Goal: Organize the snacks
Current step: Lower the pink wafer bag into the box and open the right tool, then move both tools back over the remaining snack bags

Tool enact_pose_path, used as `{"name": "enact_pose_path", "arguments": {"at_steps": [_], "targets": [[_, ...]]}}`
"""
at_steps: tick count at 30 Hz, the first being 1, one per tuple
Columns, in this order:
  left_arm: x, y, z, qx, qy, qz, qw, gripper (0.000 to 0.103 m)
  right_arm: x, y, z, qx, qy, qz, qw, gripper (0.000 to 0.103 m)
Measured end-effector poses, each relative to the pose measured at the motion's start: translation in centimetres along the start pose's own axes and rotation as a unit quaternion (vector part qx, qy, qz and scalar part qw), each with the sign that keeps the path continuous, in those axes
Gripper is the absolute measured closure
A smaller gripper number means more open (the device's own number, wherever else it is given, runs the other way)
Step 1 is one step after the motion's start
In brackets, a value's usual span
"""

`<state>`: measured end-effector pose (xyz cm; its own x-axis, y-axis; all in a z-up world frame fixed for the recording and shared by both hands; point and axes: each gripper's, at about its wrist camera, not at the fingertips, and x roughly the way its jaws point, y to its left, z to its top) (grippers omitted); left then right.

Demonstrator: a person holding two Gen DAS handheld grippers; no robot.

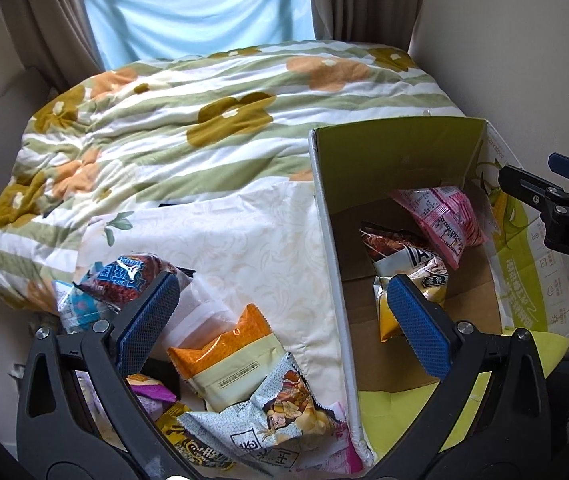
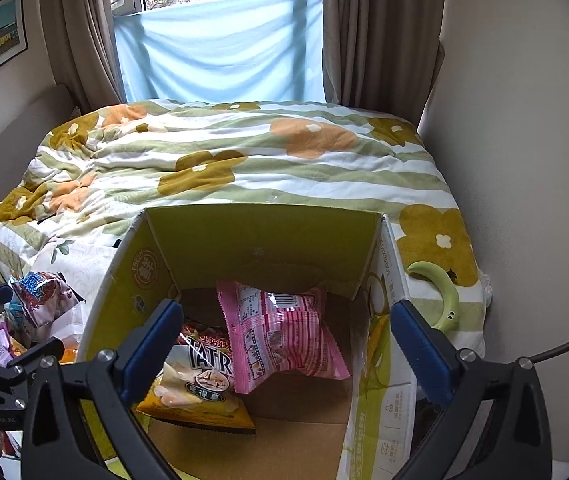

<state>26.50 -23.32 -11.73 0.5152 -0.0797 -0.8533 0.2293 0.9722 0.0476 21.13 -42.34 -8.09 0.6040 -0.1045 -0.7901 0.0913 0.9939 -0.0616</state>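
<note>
The pink snack packet (image 2: pixel 284 336) lies inside the open cardboard box (image 2: pixel 260 240), leaning against the far wall, printed back side facing up. Its long axis runs from the box's far wall toward the near opening, tilted slightly to the left. Just beside it on the left sits a yellow chip bag (image 2: pixel 200 384), overlapped by the pink packet's edge, its bottom corner pointing toward the near right. The box stands on a bed covered by a flowered quilt (image 2: pixel 220 160); its inner walls are yellow-green.

The right gripper (image 2: pixel 288 344) hovers above the box mouth, jaws fully spread, nothing between them. The left gripper (image 1: pixel 284 320) is likewise spread wide and empty, straddling the box's left wall.

Only the left wrist view shows the loose pile outside the box: an orange-and-cream packet (image 1: pixel 228 356), a grey cartoon-printed packet (image 1: pixel 280 412) and a blue-and-red packet (image 1: pixel 132 276) on a white patterned sheet (image 1: pixel 244 240). Only the right wrist view shows a green curved object (image 2: pixel 440 292) on the quilt right of the box.
</note>
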Motion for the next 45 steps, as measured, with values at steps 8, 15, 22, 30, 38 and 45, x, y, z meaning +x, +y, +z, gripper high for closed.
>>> {"name": "enact_pose_path", "arguments": {"at_steps": [8,15,22,30,38,45], "targets": [[-6.7,2.2,-2.3,-0.046,-0.031,0.031,0.998,0.0,-4.4,0.7,-0.3,-0.028,-0.005,0.032,0.999,0.0],[-11.2,6.2,-6.0,-0.079,-0.052,0.052,0.9942,0.0,-8.2,2.6,-2.5,-0.03,-0.021,0.074,0.997,0.0],[-13.1,10.4,-11.2,-0.094,-0.06,0.028,0.9934,0.0,-12.5,6.2,-5.5,-0.021,-0.055,0.081,0.995,0.0],[-13.9,14.5,-16.8,-0.084,-0.05,0.001,0.9952,0.0,-14.2,12.4,-10.1,-0.001,-0.058,0.086,0.995,0.0],[-12.9,17.8,-20.7,-0.068,-0.045,-0.017,0.9965,0.0,-13.6,17.6,-14.3,0.003,-0.045,0.085,0.995,0.0],[-10.4,21.1,-22.5,-0.073,-0.043,-0.015,0.9963,0.0,-11.1,22.0,-17.4,-0.025,-0.026,0.091,0.995,0.0]]}}
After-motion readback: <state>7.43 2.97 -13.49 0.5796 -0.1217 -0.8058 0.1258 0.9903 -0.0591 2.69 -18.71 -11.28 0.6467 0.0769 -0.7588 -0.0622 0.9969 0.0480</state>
